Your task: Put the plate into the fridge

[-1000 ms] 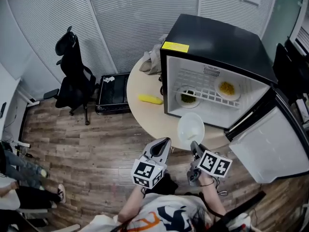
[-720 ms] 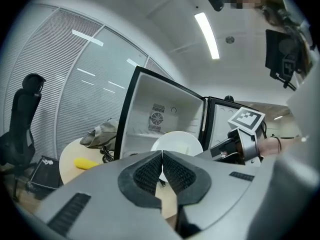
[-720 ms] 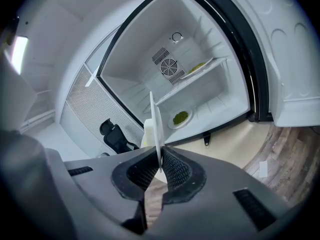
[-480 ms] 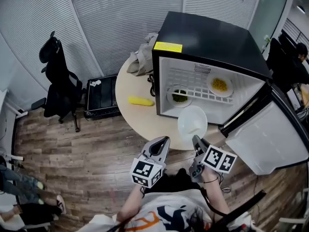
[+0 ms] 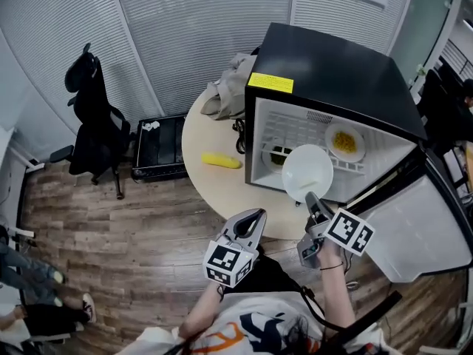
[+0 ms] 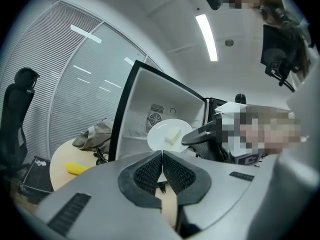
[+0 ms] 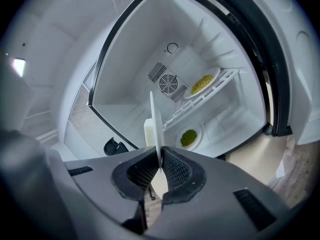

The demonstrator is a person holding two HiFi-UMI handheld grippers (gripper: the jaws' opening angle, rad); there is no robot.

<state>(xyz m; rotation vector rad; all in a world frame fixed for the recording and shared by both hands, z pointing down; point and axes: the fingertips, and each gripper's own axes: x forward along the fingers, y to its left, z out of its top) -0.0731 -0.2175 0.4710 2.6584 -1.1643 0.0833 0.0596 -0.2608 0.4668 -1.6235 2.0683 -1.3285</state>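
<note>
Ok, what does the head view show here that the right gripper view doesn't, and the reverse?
Only the head view: the left gripper, the round table, a yellow object on it, and the office chair. Only the right gripper view: the right gripper pinching the white plate edge-on, and the fan grille at the back of the fridge. Both: the open fridge, that plate, the dish of yellow food and the dish of green food lower down.

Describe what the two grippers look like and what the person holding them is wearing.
Both the left gripper and right gripper have grey, tapered plastic bodies, each carrying a white cube printed with black square markers. Their jaws are lined with black, finely ribbed pads. The person wears a white top with orange and dark print.
</note>
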